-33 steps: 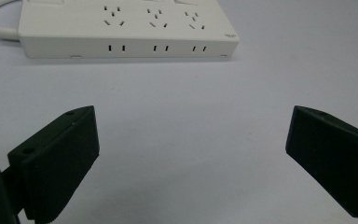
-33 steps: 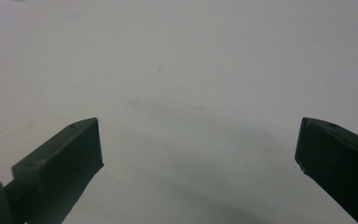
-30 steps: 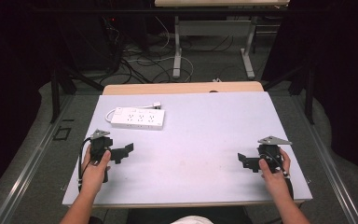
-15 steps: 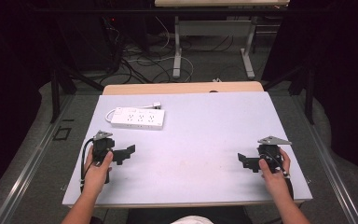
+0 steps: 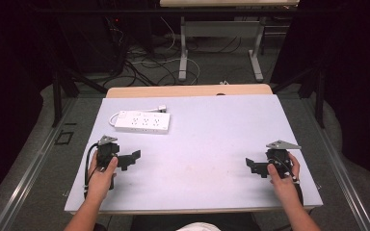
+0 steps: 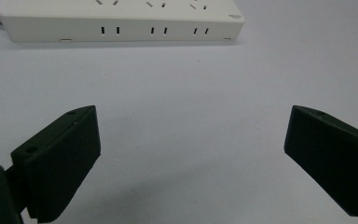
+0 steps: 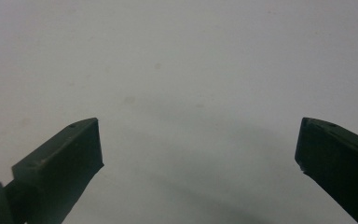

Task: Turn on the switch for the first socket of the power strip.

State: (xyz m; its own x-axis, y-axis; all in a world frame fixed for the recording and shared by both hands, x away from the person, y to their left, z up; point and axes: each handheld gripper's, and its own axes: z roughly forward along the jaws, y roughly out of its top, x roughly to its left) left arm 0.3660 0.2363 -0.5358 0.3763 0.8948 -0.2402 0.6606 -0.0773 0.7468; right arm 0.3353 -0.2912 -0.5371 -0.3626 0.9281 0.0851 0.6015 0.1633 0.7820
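High view: power strip (image 5: 142, 121) lies beyond left gripper (image 5: 131, 158), table (image 5: 207, 130) between.

My left claw (image 5: 134, 158) is a black unit with a blocky body. A grey three-cornered plate (image 5: 108, 139) sits on top of it, and a black cable (image 5: 88, 163) loops from its rear along my forearm. My right claw (image 5: 251, 165) is the same build: black body, grey three-cornered plate (image 5: 282, 144) on top. Each claw carries two black jaws, thick and wedge-shaped with flat inner faces. Small round screw holes mark the upper edges of each jaw. The left jaw of my left claw has a finely ridged lower edge. My forearms are bare; no sleeves are visible.
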